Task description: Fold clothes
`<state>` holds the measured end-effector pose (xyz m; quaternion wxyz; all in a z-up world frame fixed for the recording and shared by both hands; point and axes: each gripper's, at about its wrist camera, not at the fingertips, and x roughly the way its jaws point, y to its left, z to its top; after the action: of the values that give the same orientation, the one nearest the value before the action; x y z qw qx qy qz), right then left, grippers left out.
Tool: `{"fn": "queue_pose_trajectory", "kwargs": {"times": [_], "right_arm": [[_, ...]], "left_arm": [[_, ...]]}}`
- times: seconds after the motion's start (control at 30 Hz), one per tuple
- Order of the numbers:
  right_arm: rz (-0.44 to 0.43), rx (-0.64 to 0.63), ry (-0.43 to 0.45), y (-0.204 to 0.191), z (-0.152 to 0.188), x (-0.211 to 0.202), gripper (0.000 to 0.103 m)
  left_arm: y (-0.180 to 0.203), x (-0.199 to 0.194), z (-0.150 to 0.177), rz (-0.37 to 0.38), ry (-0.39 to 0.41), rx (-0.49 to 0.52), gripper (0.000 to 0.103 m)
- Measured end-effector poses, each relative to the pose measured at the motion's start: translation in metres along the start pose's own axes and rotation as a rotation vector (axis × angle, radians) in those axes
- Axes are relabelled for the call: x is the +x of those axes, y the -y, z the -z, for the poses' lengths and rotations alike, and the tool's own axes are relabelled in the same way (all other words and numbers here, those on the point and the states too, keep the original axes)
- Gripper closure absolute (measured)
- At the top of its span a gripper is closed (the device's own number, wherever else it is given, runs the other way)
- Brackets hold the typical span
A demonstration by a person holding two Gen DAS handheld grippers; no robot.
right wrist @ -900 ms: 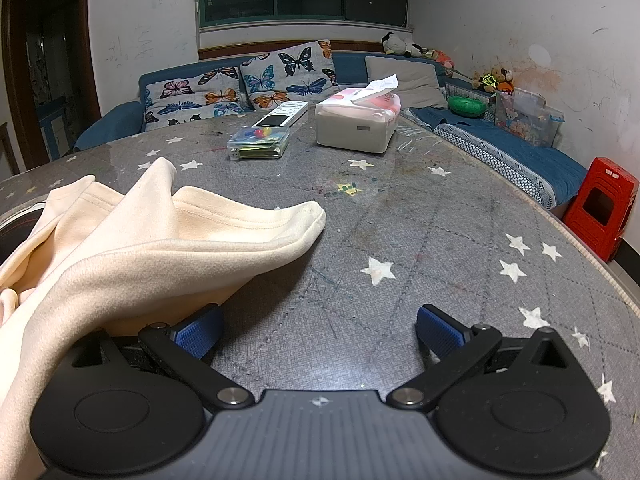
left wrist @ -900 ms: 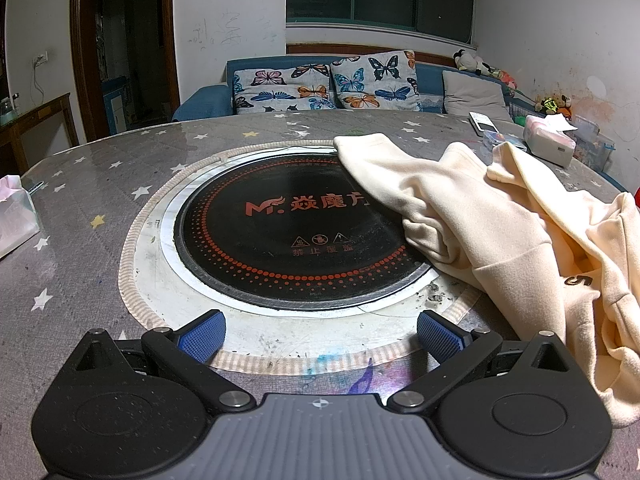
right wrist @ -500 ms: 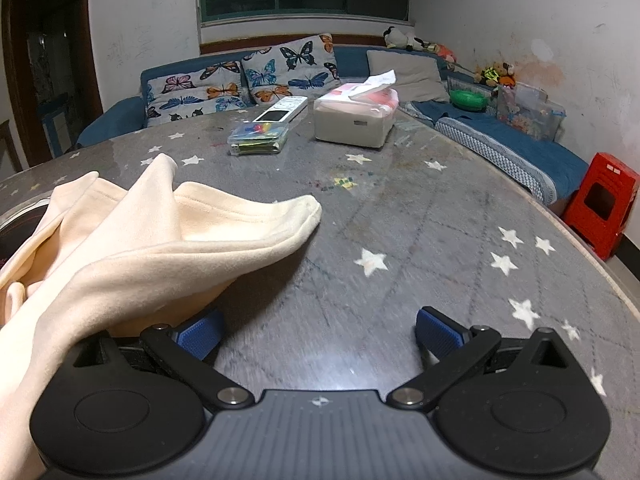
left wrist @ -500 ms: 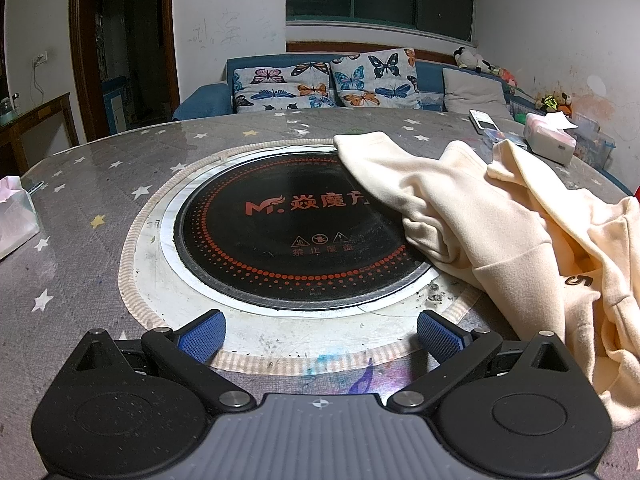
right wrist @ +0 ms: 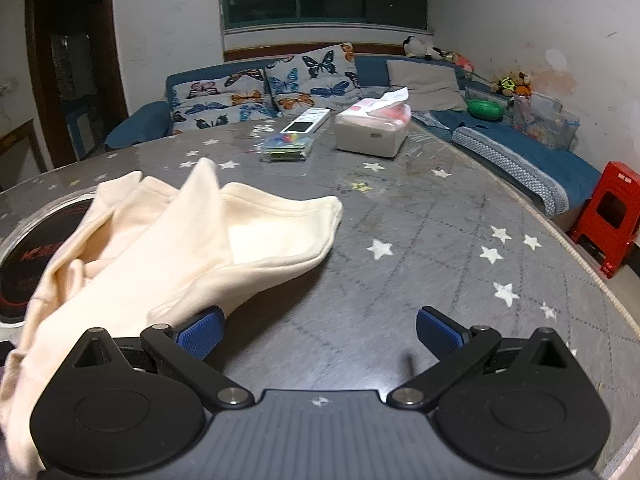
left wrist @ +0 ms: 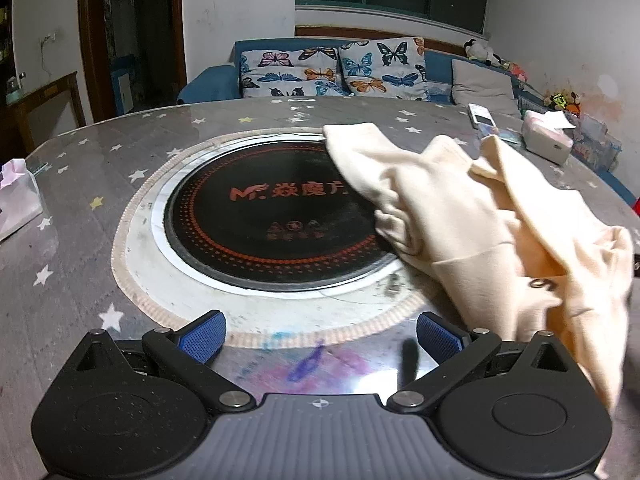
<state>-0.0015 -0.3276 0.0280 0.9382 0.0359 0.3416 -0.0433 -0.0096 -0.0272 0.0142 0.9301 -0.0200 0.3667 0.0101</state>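
Looking along my left tongs [left wrist: 320,330], I see the round black cooktop [left wrist: 276,224] sunk into the star-patterned surface [left wrist: 72,264], and the cream garment [left wrist: 480,224] heaped to its right, one sleeve end lying over the cooktop's rim; a pink tissue pack [left wrist: 18,196] sits at the far left edge. My right view shows what that one hardly does: the garment's other side [right wrist: 192,240] spread over bare surface, a tissue box [right wrist: 374,132], a remote [right wrist: 306,121] and a small clear box of coloured bits [right wrist: 287,148] farther off, plus a red stool [right wrist: 610,218] on the floor. My left tongs stand spread as wide as they go, with nothing between the blue pads, only surface below. My right tongs [right wrist: 320,330] are just as wide and grip nothing; the left pad [right wrist: 200,332] sits right at the garment's near edge, though I cannot tell whether it touches.
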Motion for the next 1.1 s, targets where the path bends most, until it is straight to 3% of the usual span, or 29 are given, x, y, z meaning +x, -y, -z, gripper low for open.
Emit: {"fn": "queue_pose_trajectory", "kwargs": {"times": [1.1], "right_arm": [[-0.18,-0.104,0.008,-0.039,0.031,-0.049,0.0]], "left_arm": [[0.049,-0.047,0.004,-0.017,0.004,0.037,0.0]]}}
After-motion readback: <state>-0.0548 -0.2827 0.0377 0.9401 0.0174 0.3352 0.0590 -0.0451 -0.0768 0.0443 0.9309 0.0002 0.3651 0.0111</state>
